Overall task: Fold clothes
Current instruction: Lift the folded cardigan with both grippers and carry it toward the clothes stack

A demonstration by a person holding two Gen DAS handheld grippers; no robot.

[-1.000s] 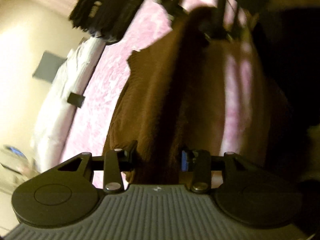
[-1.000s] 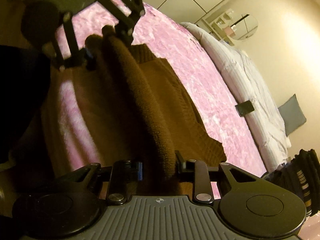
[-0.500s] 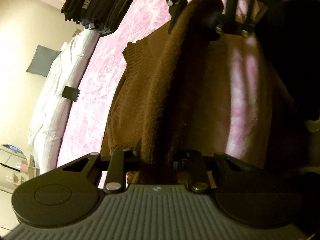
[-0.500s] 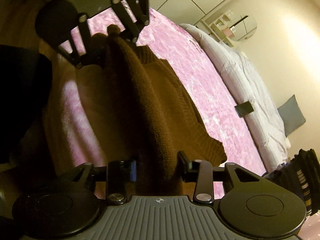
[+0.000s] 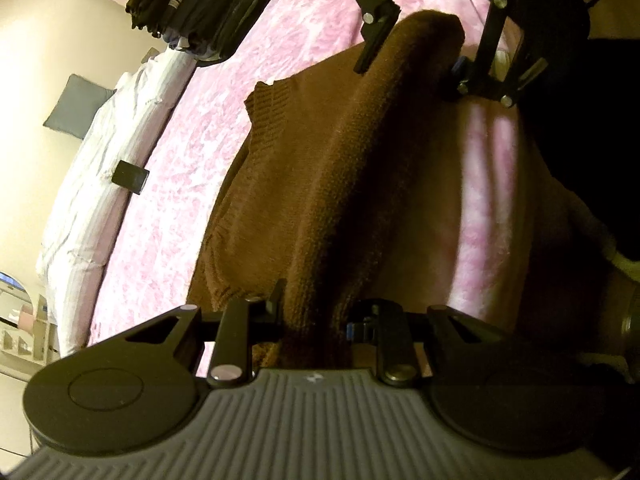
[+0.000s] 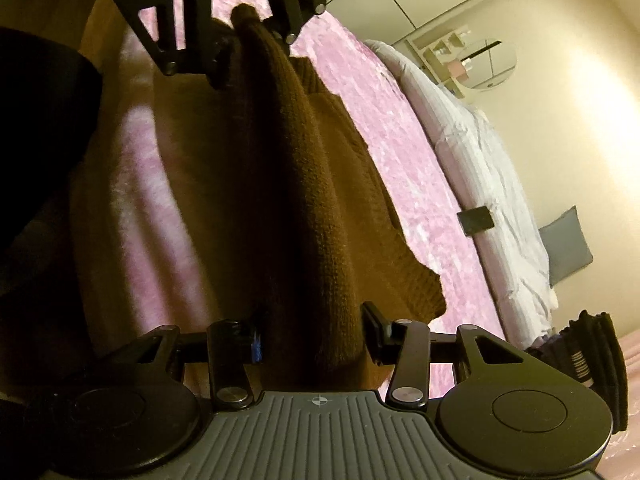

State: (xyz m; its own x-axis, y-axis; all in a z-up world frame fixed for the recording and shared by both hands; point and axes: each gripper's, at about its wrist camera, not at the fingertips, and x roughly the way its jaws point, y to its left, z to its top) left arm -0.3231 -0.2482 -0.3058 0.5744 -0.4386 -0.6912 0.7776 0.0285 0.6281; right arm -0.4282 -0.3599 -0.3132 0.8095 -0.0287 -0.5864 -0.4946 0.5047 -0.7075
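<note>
A brown knitted sweater (image 5: 320, 168) hangs stretched between my two grippers above the pink bedspread (image 5: 188, 168). My left gripper (image 5: 314, 312) is shut on one end of its upper edge. My right gripper (image 6: 312, 328) is shut on the other end of the sweater (image 6: 320, 208). Each gripper shows at the top of the other's view: the right one in the left wrist view (image 5: 416, 56), the left one in the right wrist view (image 6: 252, 48). The sweater's lower part drapes toward the bed; its ribbed hem (image 6: 420, 284) hangs free.
A stack of dark folded clothes (image 5: 200, 4) lies at the bed's far end, also in the right wrist view (image 6: 588, 352). A white duvet (image 5: 92, 184) with a small black object (image 5: 130, 176) runs along the bed's side. A grey pillow (image 6: 568, 240) leans on the wall.
Both grippers have kept hold of the sweater and drawn closer together, so each looms larger in the other's view. The sweater hangs in a tighter fold.
</note>
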